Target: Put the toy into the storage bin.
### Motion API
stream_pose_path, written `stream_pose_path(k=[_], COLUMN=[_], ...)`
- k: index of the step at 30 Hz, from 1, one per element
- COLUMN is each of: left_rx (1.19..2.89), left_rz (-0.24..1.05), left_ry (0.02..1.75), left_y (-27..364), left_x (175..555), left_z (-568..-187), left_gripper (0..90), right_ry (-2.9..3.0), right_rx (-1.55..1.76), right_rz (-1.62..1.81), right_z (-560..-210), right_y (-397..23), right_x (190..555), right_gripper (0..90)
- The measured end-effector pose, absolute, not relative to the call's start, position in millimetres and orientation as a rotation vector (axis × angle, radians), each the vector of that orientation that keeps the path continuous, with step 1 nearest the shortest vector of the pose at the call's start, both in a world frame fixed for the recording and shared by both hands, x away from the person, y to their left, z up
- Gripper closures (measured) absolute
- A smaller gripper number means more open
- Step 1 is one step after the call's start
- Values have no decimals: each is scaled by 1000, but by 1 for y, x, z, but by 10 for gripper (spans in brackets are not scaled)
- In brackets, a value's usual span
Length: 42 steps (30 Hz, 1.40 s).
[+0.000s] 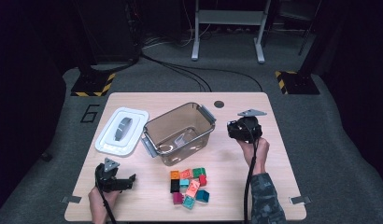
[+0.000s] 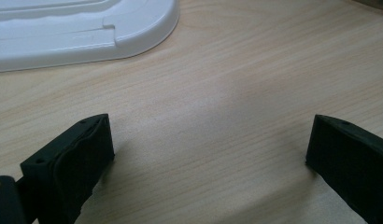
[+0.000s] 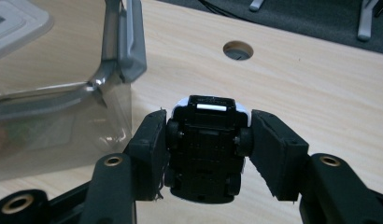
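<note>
Your right gripper (image 3: 203, 154) is closed on a small toy car (image 3: 206, 149), its black underside facing the camera, wedged between the 2 fingers (image 3: 150, 154) with wheels against the pads. That hold looks risky: wheels could roll and let the car slip onto the surface (image 1: 227, 172). It hangs just beside the clear bin (image 1: 178, 133), outside its rim. Your left gripper (image 2: 208, 154) is wide open, holding nothing, near the white lid (image 2: 77, 32).

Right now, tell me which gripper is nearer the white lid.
Left. The left gripper sits just below the white lid; the right gripper is beyond the clear bin, holding a toy car.
</note>
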<state>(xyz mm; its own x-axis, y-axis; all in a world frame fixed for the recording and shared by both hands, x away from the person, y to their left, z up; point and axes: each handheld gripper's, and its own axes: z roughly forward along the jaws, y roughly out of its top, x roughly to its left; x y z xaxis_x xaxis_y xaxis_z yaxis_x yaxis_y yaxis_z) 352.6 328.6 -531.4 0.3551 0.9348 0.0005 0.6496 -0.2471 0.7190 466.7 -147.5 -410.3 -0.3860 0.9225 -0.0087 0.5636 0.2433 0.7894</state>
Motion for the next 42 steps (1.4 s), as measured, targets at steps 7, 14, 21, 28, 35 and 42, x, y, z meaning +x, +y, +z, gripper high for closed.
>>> stream_pose_path(k=[7,14,21,28,35,42], left_rx=[1991,1990,1990,1990,1990,1990], left_rz=[583,583,583,583,583,583], left_ry=[1373,1373,1373,1373,1373,1373], left_y=[329,329,329,329,329,329], left_x=[353,353,353,353,353,353], left_z=[-531,-531,-531,-531,-531,-531], left_gripper=[6,6,6,6,6,6], right_ry=[2029,2030,2021,2027,2070,2159], right_rx=[1318,1292,1241,1174,1106,1052], right_rz=[985,978,1001,1032,1045,1035], right_z=[-394,-378,-354,-334,-328,-339], right_y=[-140,-132,-120,-101,-70,-46], right_x=[478,491,496,496,494,491], right_gripper=[472,471,472,471,471,471])
